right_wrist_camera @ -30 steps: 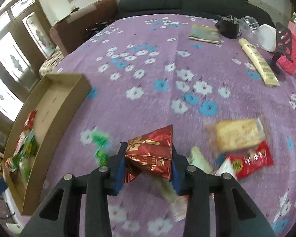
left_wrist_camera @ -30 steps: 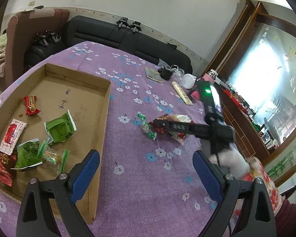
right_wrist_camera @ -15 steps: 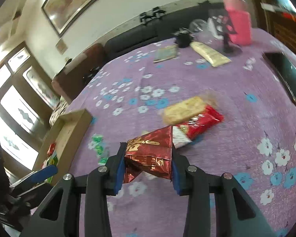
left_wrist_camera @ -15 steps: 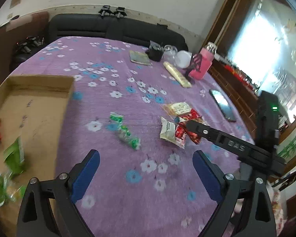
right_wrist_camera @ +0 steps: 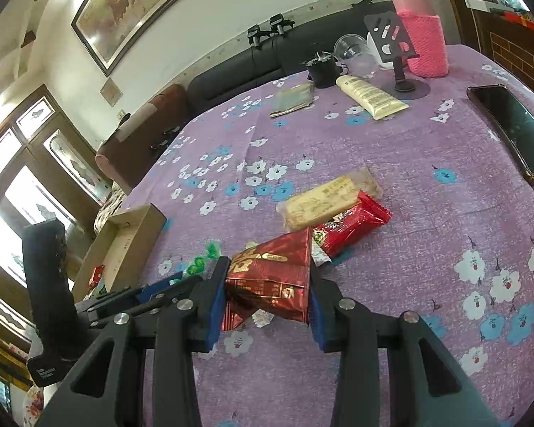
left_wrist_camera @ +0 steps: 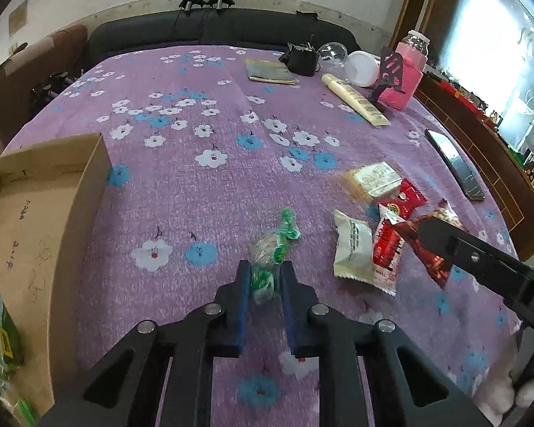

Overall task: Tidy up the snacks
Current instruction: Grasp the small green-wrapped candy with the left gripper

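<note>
Left claw [left_wrist_camera: 264, 277] pinches green candy [left_wrist_camera: 272, 249]; box [left_wrist_camera: 35, 235] beside.

Two black tools with blue pads are in view: the left tool [left_wrist_camera: 264, 277] and the right tool [right_wrist_camera: 267, 284]. One flat brown cardboard box [left_wrist_camera: 46, 192] sits on the table. Loose snacks on the purple flowered cloth number six: one green-wrapped candy strip [left_wrist_camera: 274, 249], one dark red foil packet [right_wrist_camera: 270, 277], one pale yellow clear-wrapped biscuit pack [left_wrist_camera: 370, 179], one white pouch [left_wrist_camera: 352, 249], and two bright red packets [left_wrist_camera: 404, 199] [left_wrist_camera: 388, 249]. Elsewhere there is one cream tube [left_wrist_camera: 354, 98], one black phone [right_wrist_camera: 512, 131], one pink-sleeved bottle [right_wrist_camera: 422, 32], and one clear cup [right_wrist_camera: 352, 53].
</note>
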The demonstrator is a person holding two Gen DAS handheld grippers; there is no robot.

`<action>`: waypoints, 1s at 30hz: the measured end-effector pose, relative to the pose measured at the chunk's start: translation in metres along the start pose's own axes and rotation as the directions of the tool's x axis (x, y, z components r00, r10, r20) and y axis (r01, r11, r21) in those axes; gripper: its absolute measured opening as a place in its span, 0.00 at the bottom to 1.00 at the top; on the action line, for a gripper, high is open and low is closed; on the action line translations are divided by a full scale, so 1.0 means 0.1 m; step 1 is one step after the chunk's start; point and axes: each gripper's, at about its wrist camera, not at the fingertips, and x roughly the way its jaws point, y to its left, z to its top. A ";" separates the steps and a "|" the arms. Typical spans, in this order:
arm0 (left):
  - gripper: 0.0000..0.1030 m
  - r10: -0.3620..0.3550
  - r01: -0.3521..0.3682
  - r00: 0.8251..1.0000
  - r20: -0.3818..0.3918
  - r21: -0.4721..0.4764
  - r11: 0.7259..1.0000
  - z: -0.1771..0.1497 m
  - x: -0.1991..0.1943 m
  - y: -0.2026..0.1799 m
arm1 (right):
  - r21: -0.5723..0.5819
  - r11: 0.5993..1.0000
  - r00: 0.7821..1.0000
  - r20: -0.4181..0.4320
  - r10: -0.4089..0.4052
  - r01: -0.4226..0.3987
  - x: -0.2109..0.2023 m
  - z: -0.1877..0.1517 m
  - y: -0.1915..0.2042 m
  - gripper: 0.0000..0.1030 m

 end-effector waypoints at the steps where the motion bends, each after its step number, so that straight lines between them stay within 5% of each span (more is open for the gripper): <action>1: 0.16 -0.003 0.003 1.000 0.005 0.001 1.000 -0.01 -0.03 0.01 | 0.000 1.000 1.000 0.002 -0.004 0.004 0.00 0.00 0.00 0.37; 10: 0.16 -0.029 0.029 1.000 0.009 0.021 0.999 -0.05 -0.23 -0.09 | 0.031 0.999 1.000 0.017 -0.007 0.007 -0.05 0.00 -0.05 0.37; 15: 0.59 0.003 -0.005 0.999 0.045 0.046 0.999 0.01 -0.19 -0.14 | 0.032 0.999 1.000 0.022 0.000 -0.001 -0.07 0.02 -0.04 0.37; 19: 0.59 0.038 -0.042 0.998 0.049 0.075 0.996 0.09 -0.06 -0.15 | 0.032 0.999 1.000 0.024 0.006 -0.006 -0.08 0.03 -0.03 0.37; 20: 0.59 0.034 -0.037 0.999 0.036 0.089 0.995 0.09 -0.03 -0.16 | 0.030 1.000 1.000 0.023 0.002 -0.003 -0.08 0.03 -0.03 0.37; 23: 0.19 0.067 -0.066 0.998 -0.002 0.140 0.988 0.05 0.09 -0.20 | 0.033 0.999 1.000 0.005 -0.008 0.008 -0.01 0.03 -0.05 0.37; 24: 0.13 0.078 -0.077 0.997 0.003 0.156 0.985 0.05 0.08 -0.22 | 0.036 0.999 1.000 0.001 -0.007 0.006 0.00 0.03 -0.05 0.37; 30: 0.12 0.020 -0.021 1.000 0.006 0.092 0.996 0.01 -0.18 -0.15 | 0.029 1.000 1.000 0.016 0.008 -0.009 -0.04 0.07 -0.02 0.37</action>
